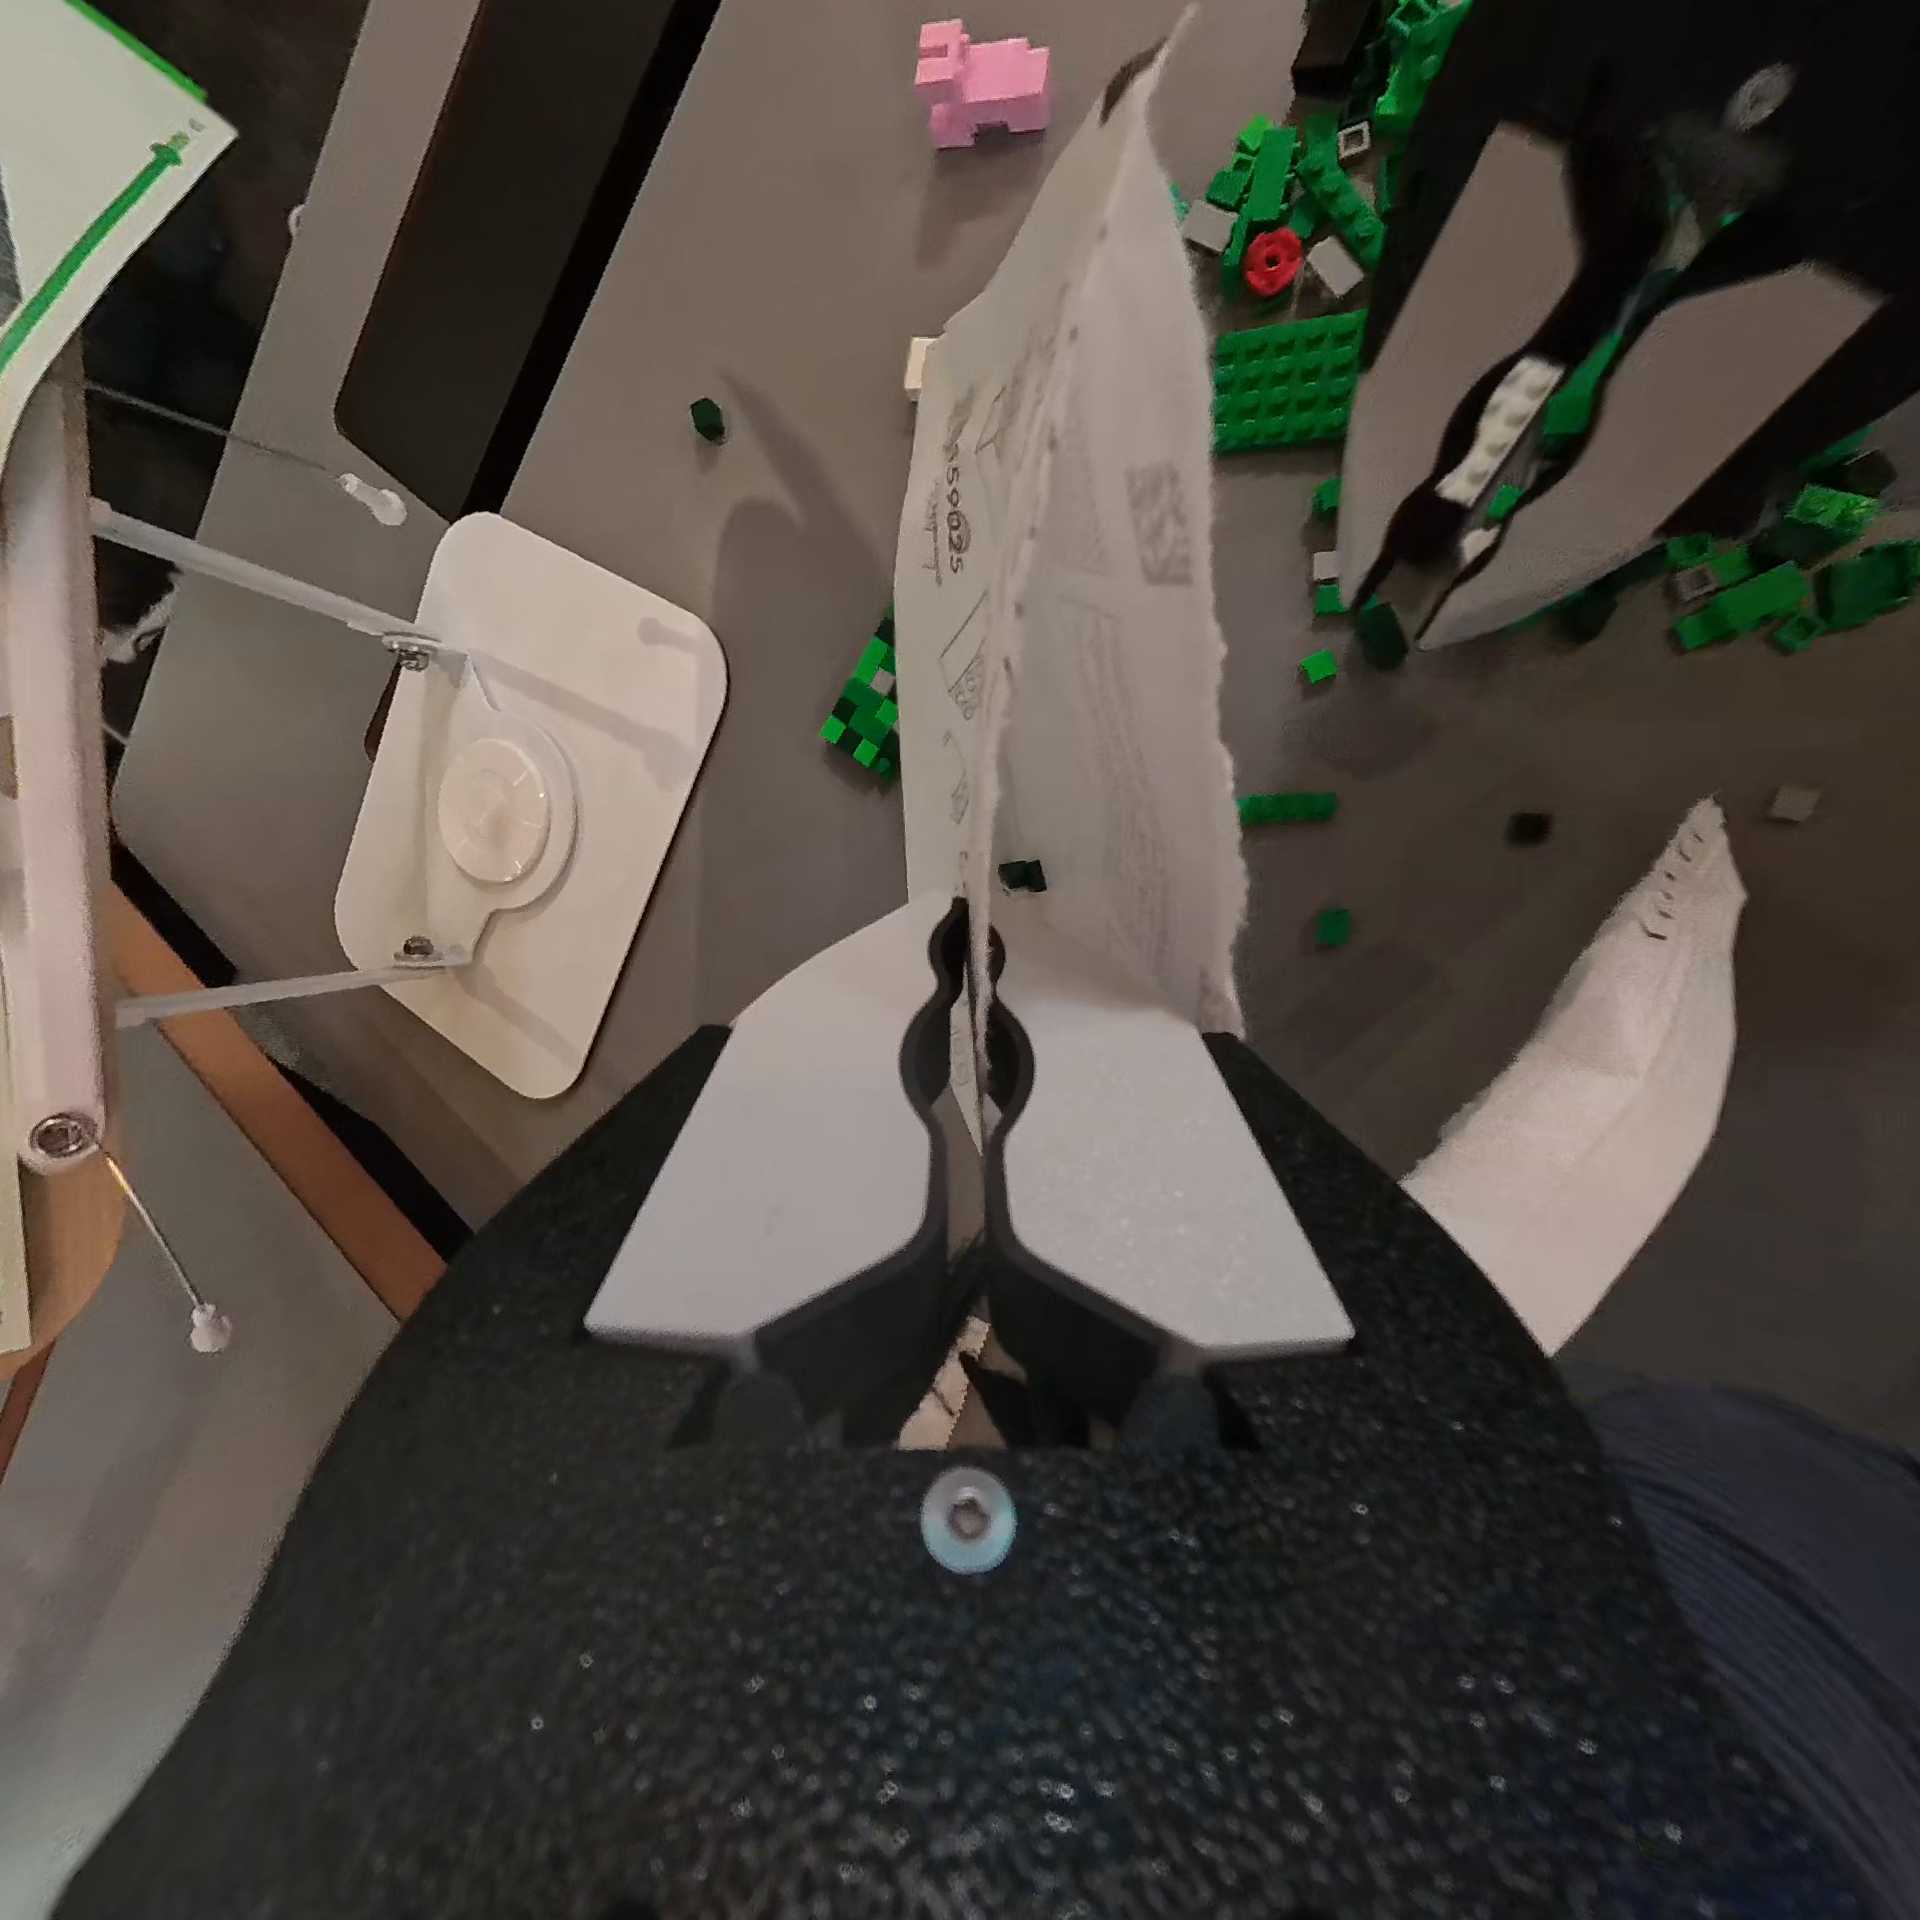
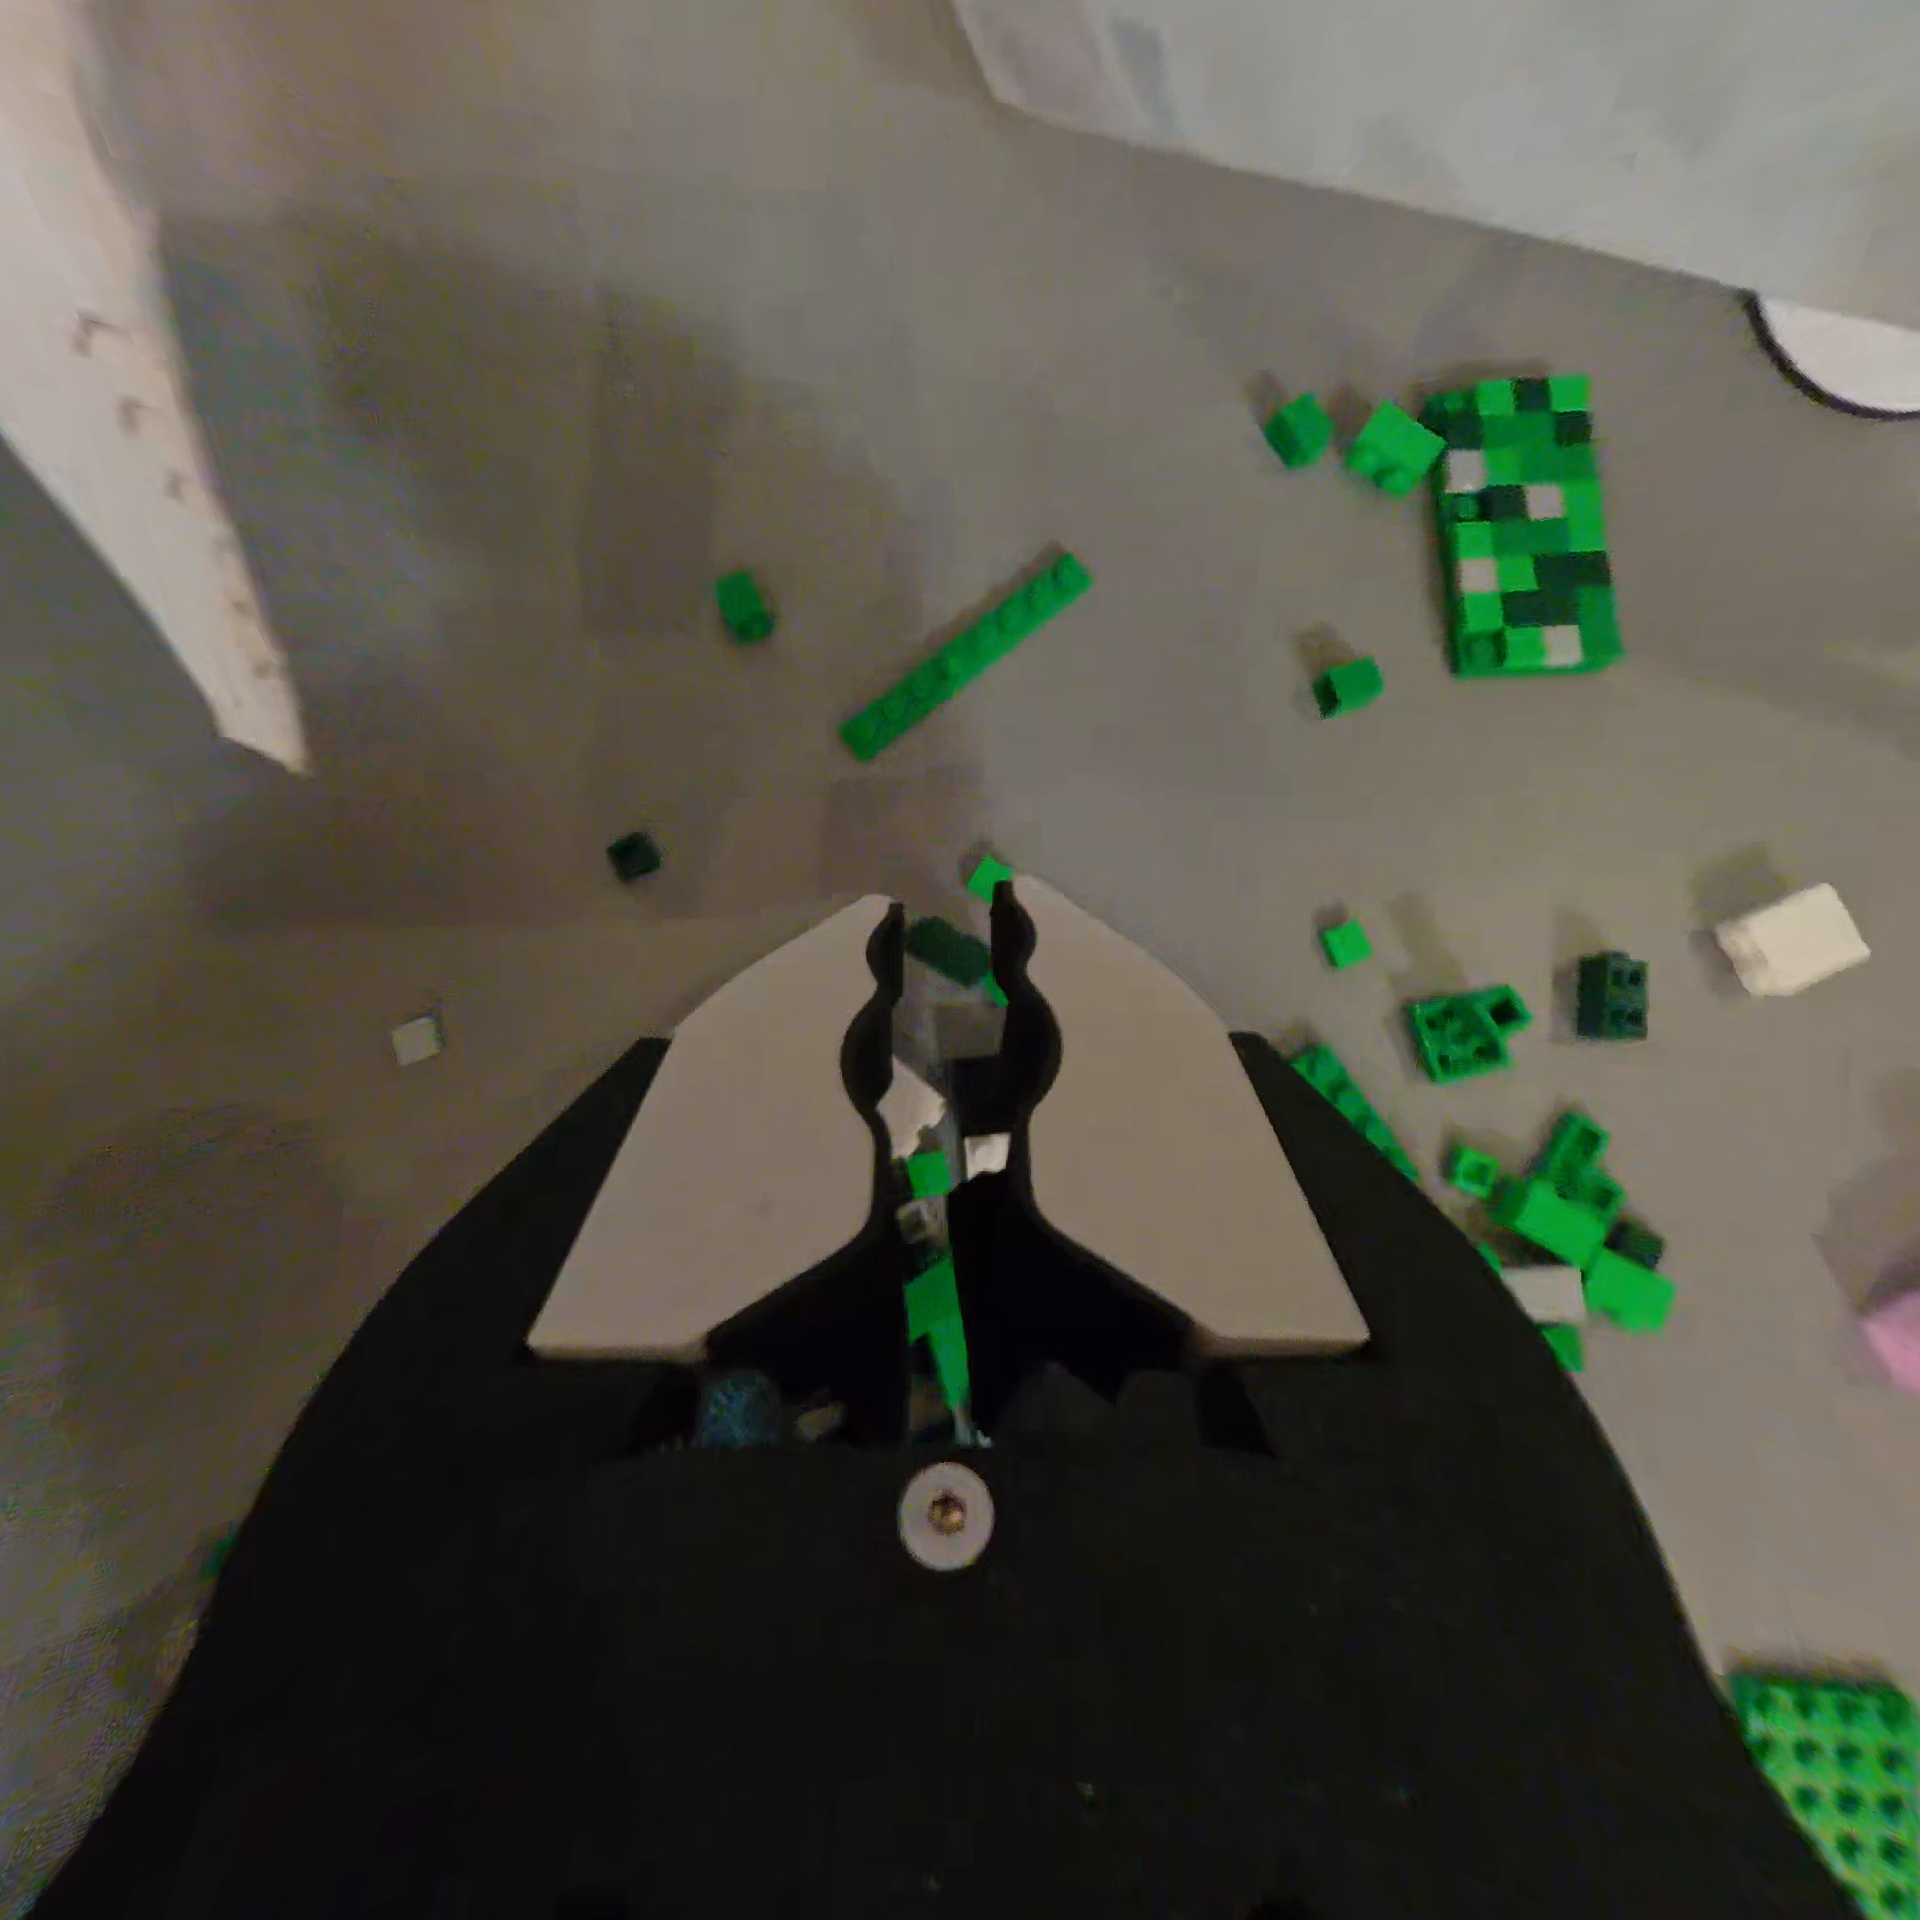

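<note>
My left gripper (image 1: pixel 971 914) is shut on the bottom edge of a torn white printed paper bag (image 1: pixel 1101 623), which stands up from the jaws above the grey table (image 1: pixel 810 260). My right gripper (image 2: pixel 948 904) hovers over loose green bricks with its jaws a narrow gap apart and holds nothing that I can make out. A small dark green brick (image 2: pixel 945 951) shows through the gap. The right gripper also shows in the left wrist view (image 1: pixel 1397 618), at the upper right over the brick pile. A long green plate (image 2: pixel 966 655) lies just ahead of it.
A checkered green block (image 2: pixel 1522 530) (image 1: pixel 868 707), a green baseplate (image 1: pixel 1288 379), a red round piece (image 1: pixel 1275 260) and a pink brick animal (image 1: pixel 982 88) lie on the table. A second torn paper piece (image 1: pixel 1600 1060) lies at the right. A white mount (image 1: pixel 530 790) sits at the left. One gripper's finger ends stand about 15 cm off the other's. To reach the long green plate (image 2: pixel 966 655) in a straight line is about 6 cm for my right fingers, about 15 cm for my left.
</note>
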`<action>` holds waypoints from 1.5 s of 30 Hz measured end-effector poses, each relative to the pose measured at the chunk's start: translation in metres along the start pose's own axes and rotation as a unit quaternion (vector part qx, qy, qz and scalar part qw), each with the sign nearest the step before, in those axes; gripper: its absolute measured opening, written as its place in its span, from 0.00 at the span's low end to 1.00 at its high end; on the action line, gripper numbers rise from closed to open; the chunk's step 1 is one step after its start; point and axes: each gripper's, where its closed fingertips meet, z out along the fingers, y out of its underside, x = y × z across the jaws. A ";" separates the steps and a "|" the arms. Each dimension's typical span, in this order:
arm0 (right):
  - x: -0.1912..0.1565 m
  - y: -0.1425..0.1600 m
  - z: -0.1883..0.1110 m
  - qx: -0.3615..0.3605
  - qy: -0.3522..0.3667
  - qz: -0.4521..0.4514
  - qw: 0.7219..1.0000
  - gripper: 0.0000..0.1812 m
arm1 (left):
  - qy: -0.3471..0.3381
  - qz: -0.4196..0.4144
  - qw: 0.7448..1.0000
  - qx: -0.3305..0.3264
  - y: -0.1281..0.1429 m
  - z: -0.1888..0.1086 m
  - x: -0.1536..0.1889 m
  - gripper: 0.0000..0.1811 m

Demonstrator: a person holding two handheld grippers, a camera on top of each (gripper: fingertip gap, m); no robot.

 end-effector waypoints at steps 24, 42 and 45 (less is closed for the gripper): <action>0.005 0.008 0.008 -0.046 0.009 0.016 0.999 0.00 | 0.010 0.013 1.000 0.014 -0.006 -0.002 0.005 0.00; -0.082 0.216 -0.156 -0.065 0.172 0.239 0.953 0.02 | 0.021 0.054 0.998 -0.005 -0.020 0.009 0.021 0.00; -0.085 0.221 -0.152 -0.066 0.163 0.243 0.954 0.03 | 0.021 0.060 0.998 -0.006 -0.022 0.009 0.023 0.00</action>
